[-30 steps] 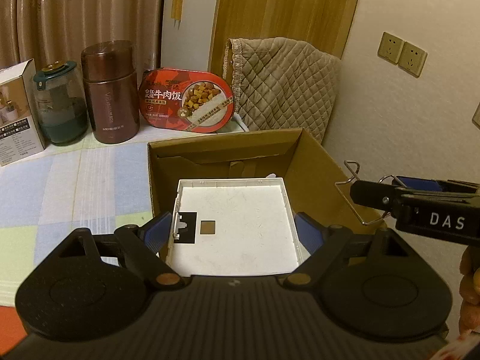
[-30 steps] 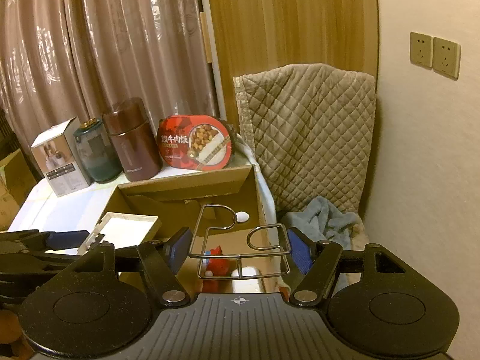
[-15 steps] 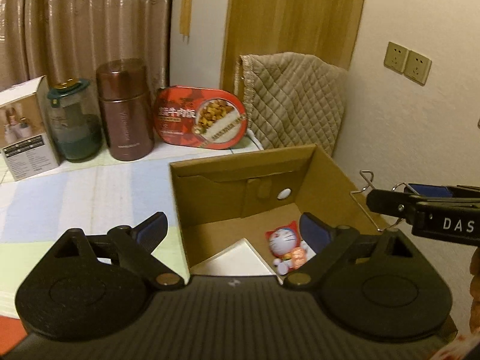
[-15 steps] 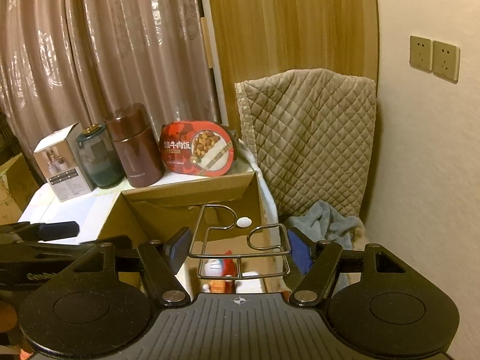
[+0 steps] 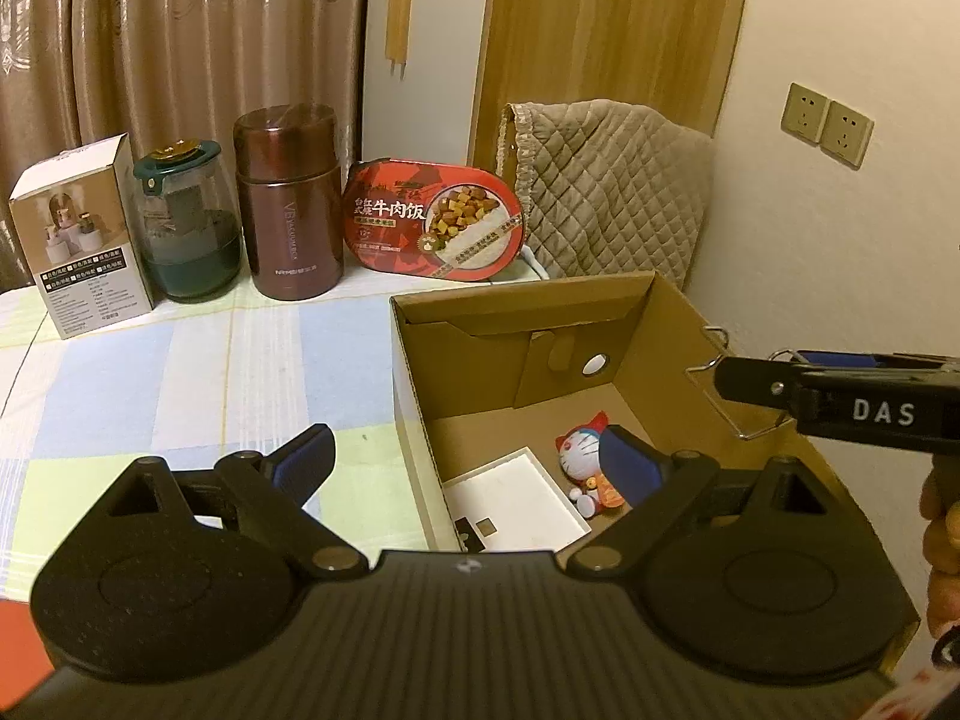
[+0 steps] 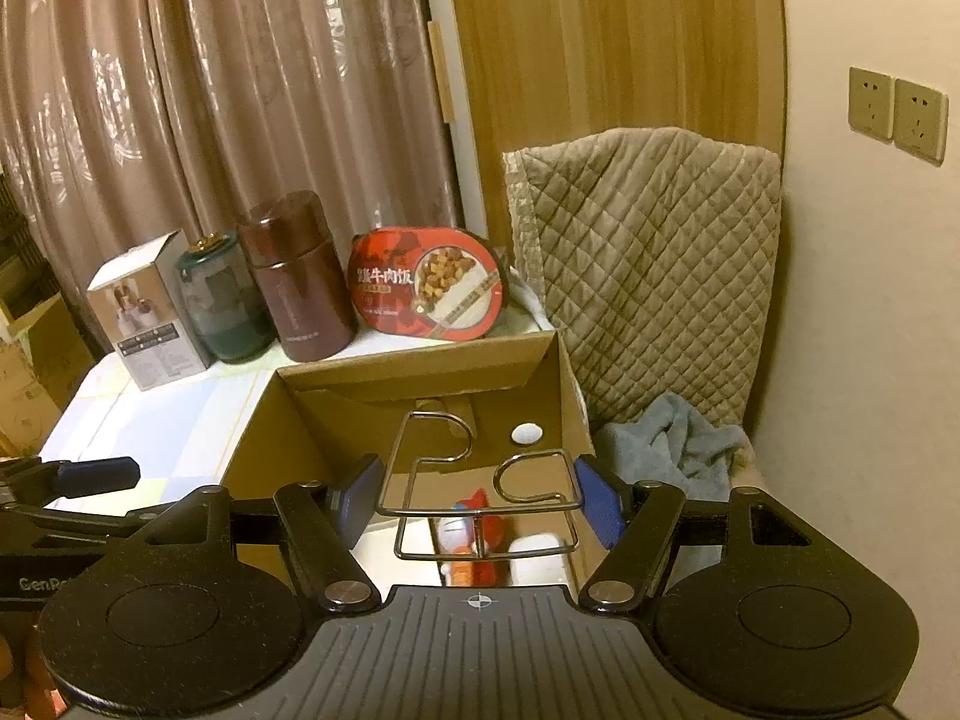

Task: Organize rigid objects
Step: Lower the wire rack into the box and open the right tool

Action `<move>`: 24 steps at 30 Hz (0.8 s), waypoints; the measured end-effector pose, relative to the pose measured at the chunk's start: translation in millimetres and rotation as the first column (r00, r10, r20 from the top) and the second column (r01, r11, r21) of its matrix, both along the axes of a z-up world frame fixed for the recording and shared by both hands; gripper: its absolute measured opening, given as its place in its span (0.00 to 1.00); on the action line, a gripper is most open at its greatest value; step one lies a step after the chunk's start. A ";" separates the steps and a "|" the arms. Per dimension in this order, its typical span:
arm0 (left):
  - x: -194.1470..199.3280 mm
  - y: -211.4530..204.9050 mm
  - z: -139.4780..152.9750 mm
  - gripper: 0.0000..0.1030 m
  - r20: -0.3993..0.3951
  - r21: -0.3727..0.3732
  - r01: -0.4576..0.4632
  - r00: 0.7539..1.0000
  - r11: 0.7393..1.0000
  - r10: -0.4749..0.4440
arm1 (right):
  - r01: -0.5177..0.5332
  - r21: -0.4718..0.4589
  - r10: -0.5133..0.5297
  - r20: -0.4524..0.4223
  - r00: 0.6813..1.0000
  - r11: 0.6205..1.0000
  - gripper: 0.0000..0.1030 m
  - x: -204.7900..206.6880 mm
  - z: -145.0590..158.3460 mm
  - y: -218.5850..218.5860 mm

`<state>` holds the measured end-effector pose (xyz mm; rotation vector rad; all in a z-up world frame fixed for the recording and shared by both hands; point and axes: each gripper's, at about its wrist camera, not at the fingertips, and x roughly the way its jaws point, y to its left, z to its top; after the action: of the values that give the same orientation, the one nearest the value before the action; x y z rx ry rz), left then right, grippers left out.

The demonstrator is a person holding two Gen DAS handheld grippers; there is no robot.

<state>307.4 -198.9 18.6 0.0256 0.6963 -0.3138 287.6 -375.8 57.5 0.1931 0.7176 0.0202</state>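
- Cardboard box [image 5: 600, 300] sits on the checked counter [image 5: 180, 372], holding a white tray [image 5: 516, 501] and a cat figurine [image 5: 585, 450].
- Left gripper [image 5: 465, 459] stands wide apart, holding nothing, above the box's near edge.
- Right gripper [image 6: 477, 495] clamps a wire rack [image 6: 480, 480] over the box.

curtain [image 5: 180, 30]: brown, behind the flask
quilted cover [image 6: 648, 252]: tan, right of the flask, past the meal tub
sockets [image 5: 827, 123]: two, on wall, far right of flask
grey towel [image 6: 672, 450]: below the quilted cover
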 end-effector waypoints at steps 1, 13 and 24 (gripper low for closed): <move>-0.2 0.3 0.1 0.90 0.001 -0.001 0.001 1.000 1.000 -0.001 | 0.000 0.001 0.000 -0.003 1.000 1.000 0.64 0.8 -1.0 0.3; -0.9 2.0 0.2 0.90 0.003 -0.005 0.006 1.000 1.000 -0.006 | -0.010 -0.003 0.010 -0.029 1.000 1.000 0.64 5.3 -10.3 4.2; -5.0 5.5 4.8 0.92 0.011 -0.013 -0.001 1.000 1.000 0.001 | -0.011 -0.006 0.011 -0.002 1.000 1.000 0.66 12.0 -10.9 0.2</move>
<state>302.4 -193.5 23.4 0.0147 0.6832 -0.3166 299.6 -375.7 46.6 0.1833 0.7204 0.0281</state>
